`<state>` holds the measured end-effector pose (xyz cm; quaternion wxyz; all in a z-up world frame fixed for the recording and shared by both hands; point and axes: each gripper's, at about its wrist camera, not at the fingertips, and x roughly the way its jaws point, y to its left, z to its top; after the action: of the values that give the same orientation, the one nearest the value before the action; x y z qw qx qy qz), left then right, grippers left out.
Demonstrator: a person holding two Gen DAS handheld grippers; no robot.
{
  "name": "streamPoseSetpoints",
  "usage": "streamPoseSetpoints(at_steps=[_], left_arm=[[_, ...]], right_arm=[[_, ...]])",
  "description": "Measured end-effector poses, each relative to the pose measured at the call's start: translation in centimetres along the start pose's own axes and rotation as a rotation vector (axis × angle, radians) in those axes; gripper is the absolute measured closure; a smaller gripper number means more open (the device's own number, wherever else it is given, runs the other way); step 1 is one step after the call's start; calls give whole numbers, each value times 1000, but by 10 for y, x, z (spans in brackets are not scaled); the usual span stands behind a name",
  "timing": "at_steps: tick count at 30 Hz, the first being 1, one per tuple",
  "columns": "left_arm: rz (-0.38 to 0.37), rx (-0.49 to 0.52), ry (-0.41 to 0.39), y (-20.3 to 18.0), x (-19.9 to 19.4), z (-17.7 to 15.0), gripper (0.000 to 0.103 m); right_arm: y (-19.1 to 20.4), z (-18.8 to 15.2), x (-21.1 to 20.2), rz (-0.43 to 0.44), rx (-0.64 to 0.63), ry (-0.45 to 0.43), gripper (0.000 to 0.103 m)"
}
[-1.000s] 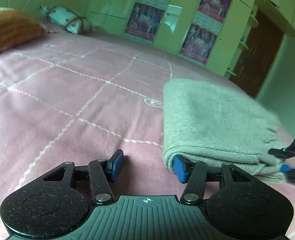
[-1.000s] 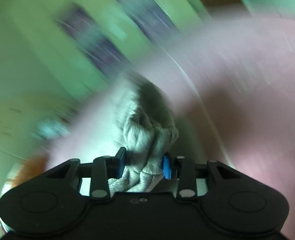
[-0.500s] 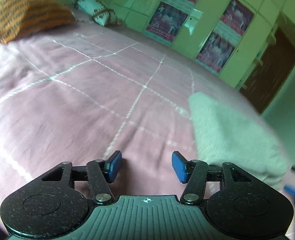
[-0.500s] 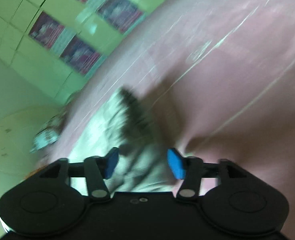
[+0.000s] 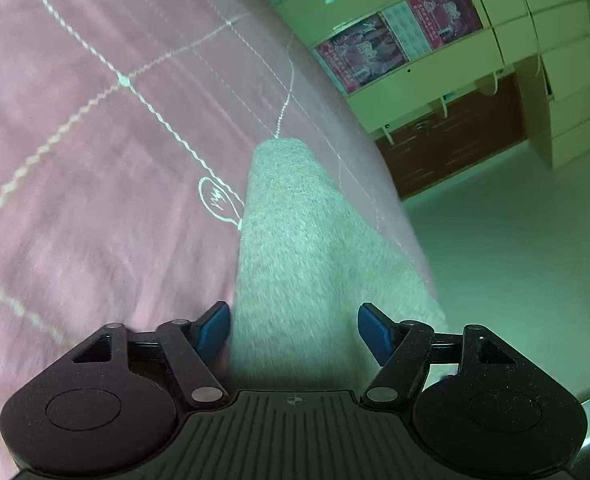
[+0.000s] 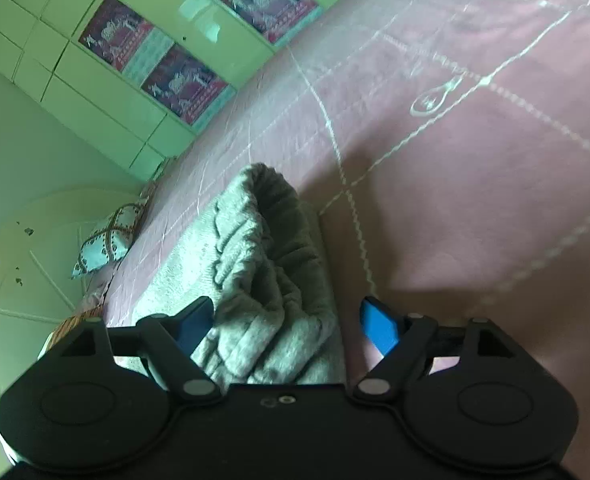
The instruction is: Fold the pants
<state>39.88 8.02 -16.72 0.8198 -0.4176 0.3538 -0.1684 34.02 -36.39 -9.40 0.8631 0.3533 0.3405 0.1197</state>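
Observation:
Grey knit pants (image 5: 295,248) lie folded on a pink bedspread (image 5: 75,168), near the bed's edge. In the left wrist view the folded stack runs away from my left gripper (image 5: 294,334), whose jaws are opening on either side of its near end; the blue pads (image 5: 375,334) do not press the cloth. In the right wrist view the bunched elastic waistband of the pants (image 6: 263,264) lies between the jaws of my right gripper (image 6: 285,326). These jaws are opening too, and the cloth rests loose beside the left pad (image 6: 193,324).
Pale green cupboards with posters (image 5: 399,40) line the far wall, with a dark wooden door (image 5: 455,136) beside them. The bed's edge drops to the floor (image 5: 515,260) right of the pants. A patterned pillow (image 6: 107,240) lies at the bed's far end.
My right gripper let go of the waistband and its jaws spread wide. My left gripper swung over and rolled, from beside the stack to astride its end, with its jaws wider.

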Motion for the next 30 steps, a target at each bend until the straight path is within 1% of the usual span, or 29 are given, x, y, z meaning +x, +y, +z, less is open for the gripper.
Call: streamPoseSetpoints(at_steps=[4, 6, 9, 10, 11, 12, 13, 14, 15, 16, 17, 18, 20, 23, 25, 27, 30], left_arm=[[-35, -21, 22, 5, 21, 9, 33], [-31, -14, 46, 4, 36, 19, 33], [-18, -1, 96, -1, 54, 30, 33], [-17, 0, 105, -3, 57, 32, 42], [-1, 7, 112, -4, 61, 33, 48], [2, 14, 124, -5, 65, 33, 59], [1, 16, 129, -5, 68, 34, 65], [-5, 19, 128, -5, 70, 32, 67], [-8, 25, 122, -6, 70, 31, 71], [-17, 16, 108, -3, 65, 30, 76], [-38, -2, 85, -2, 60, 28, 78], [-65, -20, 59, -2, 52, 24, 78], [-116, -39, 23, -6, 44, 22, 78], [-151, -32, -22, -13, 38, 35, 78], [-162, -33, -57, -14, 35, 55, 78], [-158, -21, -91, -14, 32, 82, 78], [-129, 7, -137, -9, 27, 127, 78]], right_arm=[[-1, 6, 8, 26, 7, 25, 29], [2, 11, 16, 57, 6, 63, 31], [5, 16, 28, 54, -9, 116, 31], [4, 17, 31, 57, 0, 130, 31], [4, 19, 34, 61, 10, 141, 31], [3, 21, 36, 63, 26, 157, 32], [3, 23, 39, 63, 39, 168, 32], [3, 25, 42, 62, 49, 180, 33], [5, 26, 44, 58, 48, 203, 39], [8, 27, 45, 52, 30, 219, 56], [14, 27, 44, 50, 1, 223, 59], [22, 27, 39, 58, -50, 226, 64], [35, 31, 30, 80, -109, 218, 67], [57, 40, 23, 141, -175, 193, 67], [76, 50, 28, 172, -207, 183, 67], [92, 61, 41, 205, -226, 177, 67], [119, 79, 77, 242, -266, 177, 67]])
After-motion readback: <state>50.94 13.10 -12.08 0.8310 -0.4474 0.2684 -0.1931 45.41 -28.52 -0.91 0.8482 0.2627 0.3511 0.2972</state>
